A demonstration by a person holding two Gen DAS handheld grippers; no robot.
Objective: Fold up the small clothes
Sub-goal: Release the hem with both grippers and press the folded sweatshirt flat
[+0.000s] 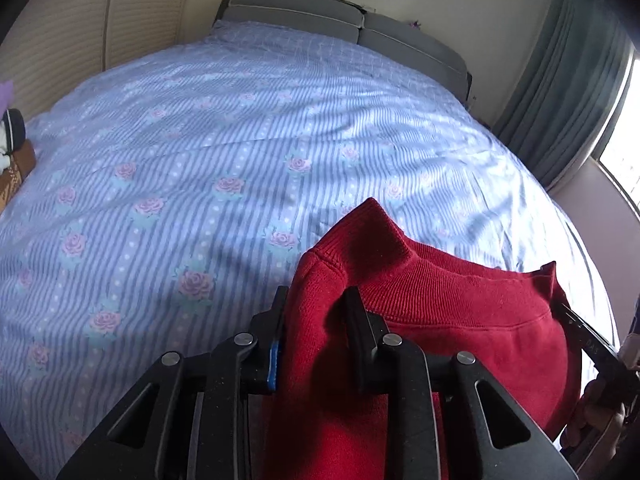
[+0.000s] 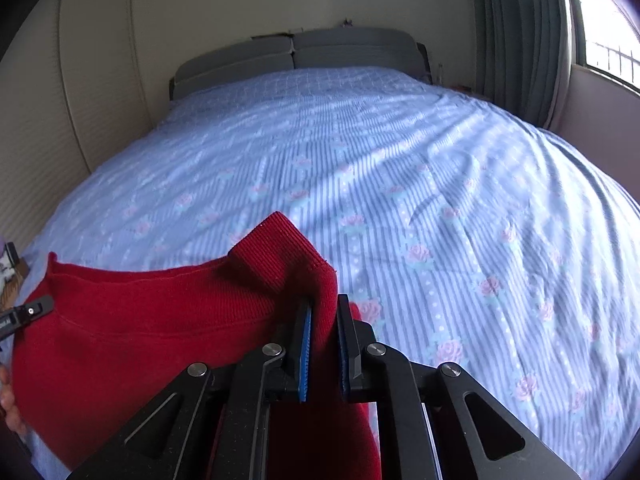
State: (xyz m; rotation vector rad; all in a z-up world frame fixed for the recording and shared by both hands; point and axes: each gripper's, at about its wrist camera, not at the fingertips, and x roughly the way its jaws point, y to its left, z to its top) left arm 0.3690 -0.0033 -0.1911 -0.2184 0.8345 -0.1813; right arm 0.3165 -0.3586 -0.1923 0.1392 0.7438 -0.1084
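Two grippers, left (image 1: 316, 300) and right (image 2: 324, 308), fingers each pinching one red sweater (image 1: 440, 300) over one floral bedsheet (image 1: 200, 140).

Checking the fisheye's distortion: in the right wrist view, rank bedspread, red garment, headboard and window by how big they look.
1. bedspread
2. red garment, enlarged by nearness to the camera
3. headboard and window: look alike, unranked; window is cut off.
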